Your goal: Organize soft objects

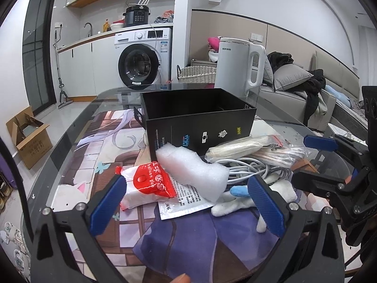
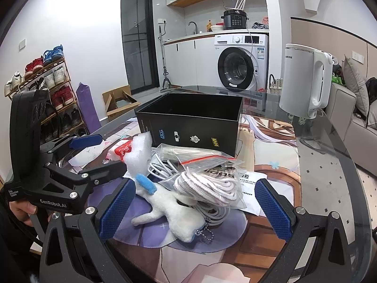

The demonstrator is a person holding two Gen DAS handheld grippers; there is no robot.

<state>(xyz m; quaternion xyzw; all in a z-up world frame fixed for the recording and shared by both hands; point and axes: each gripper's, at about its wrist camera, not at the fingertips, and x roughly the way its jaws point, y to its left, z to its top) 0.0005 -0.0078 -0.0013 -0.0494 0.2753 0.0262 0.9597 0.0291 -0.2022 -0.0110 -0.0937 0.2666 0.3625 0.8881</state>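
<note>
An open black box [image 1: 200,115] [image 2: 190,120] stands on the printed mat. In front of it lies a pile: white foam [image 1: 190,169] [image 2: 139,151], a red-and-white balloon glue packet [image 1: 146,186], a white plush toy [image 2: 169,210] [image 1: 235,200] with a blue ear, a coiled grey cable [image 1: 249,167], and a zip bag of pale laces [image 2: 209,181]. My left gripper [image 1: 186,202] is open, its fingers either side of the packet and foam. My right gripper [image 2: 193,207] is open around the plush toy and lace bag. Neither holds anything.
A white electric kettle [image 1: 238,63] [image 2: 306,80] stands behind the box. The glass table edge [image 1: 70,127] curves at left. A printed paper sheet [image 2: 252,184] lies under the pile. A cardboard box [image 1: 28,136], a shoe rack [image 2: 47,94] and a washing machine [image 1: 143,59] stand beyond.
</note>
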